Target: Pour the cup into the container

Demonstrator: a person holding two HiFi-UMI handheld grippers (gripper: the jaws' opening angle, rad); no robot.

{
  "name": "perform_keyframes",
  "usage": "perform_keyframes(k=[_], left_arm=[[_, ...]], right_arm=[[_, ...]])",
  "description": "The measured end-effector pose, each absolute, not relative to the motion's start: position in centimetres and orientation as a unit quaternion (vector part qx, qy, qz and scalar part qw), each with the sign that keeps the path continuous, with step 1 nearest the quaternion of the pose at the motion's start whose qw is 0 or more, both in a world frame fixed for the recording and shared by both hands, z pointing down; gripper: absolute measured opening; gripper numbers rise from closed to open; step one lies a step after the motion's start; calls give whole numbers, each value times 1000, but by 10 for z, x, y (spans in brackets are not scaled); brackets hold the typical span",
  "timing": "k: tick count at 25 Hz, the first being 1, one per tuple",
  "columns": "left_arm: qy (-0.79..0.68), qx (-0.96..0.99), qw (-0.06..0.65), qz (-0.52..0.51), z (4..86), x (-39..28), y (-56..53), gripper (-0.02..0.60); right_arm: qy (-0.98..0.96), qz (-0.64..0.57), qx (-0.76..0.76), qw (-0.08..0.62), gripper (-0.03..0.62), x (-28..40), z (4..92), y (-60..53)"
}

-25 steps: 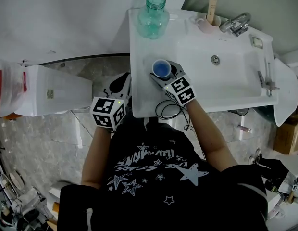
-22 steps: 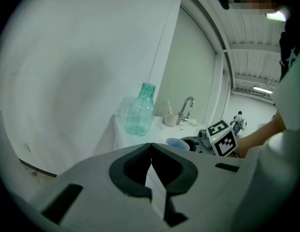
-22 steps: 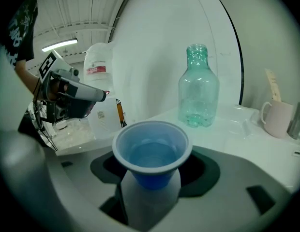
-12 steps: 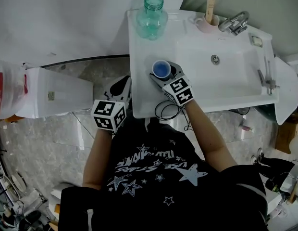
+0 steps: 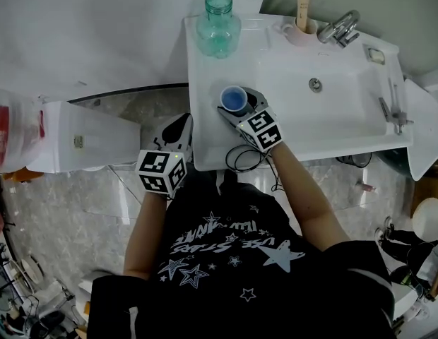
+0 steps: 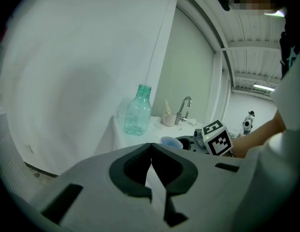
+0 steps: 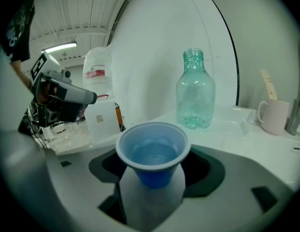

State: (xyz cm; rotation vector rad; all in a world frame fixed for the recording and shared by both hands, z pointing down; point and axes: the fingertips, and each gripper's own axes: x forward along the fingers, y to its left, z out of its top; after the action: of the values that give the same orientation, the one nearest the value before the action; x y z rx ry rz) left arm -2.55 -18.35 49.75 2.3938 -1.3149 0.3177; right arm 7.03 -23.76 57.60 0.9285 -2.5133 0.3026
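Observation:
A blue cup (image 5: 234, 99) holding some liquid stands on the white sink counter (image 5: 208, 143), near its front left. My right gripper (image 5: 237, 106) reaches around the cup, and its jaws are opening. In the right gripper view the cup (image 7: 153, 151) stands between the jaws with a little room on each side. A clear green bottle (image 5: 218, 27) with no cap stands upright at the counter's back left corner, seen beyond the cup as the bottle (image 7: 195, 93). My left gripper (image 5: 178, 128) hangs left of the counter's edge, shut on nothing, its fingertips (image 6: 151, 151) meeting.
A basin (image 5: 332, 104) with a faucet (image 5: 339, 27) takes up the counter's right part. A pink mug (image 5: 300, 28) with a wooden stick stands by the faucet. A white box (image 5: 78, 136) sits on the glass shelf to the left. A black cable (image 5: 244, 162) loops at the counter's front edge.
The head view has shifted a little. The cup and the right gripper stay in the same spot on the counter; the left gripper has hardly moved.

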Motion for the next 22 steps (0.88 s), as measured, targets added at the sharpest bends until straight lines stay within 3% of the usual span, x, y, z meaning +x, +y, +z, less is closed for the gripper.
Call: perform_keyframes(k=[5, 14, 22], left_arm=[[-473, 853, 189, 116, 495, -22, -174, 9], [-488, 843, 196, 117, 499, -12, -138, 9], [-481, 846, 198, 117, 500, -6, -128, 9]], right_arm=[[-907, 108, 351, 207, 342, 81, 569, -233], [-904, 121, 356, 205, 339, 112, 562, -208], [-892, 136, 402, 155, 285, 137, 535, -193]])
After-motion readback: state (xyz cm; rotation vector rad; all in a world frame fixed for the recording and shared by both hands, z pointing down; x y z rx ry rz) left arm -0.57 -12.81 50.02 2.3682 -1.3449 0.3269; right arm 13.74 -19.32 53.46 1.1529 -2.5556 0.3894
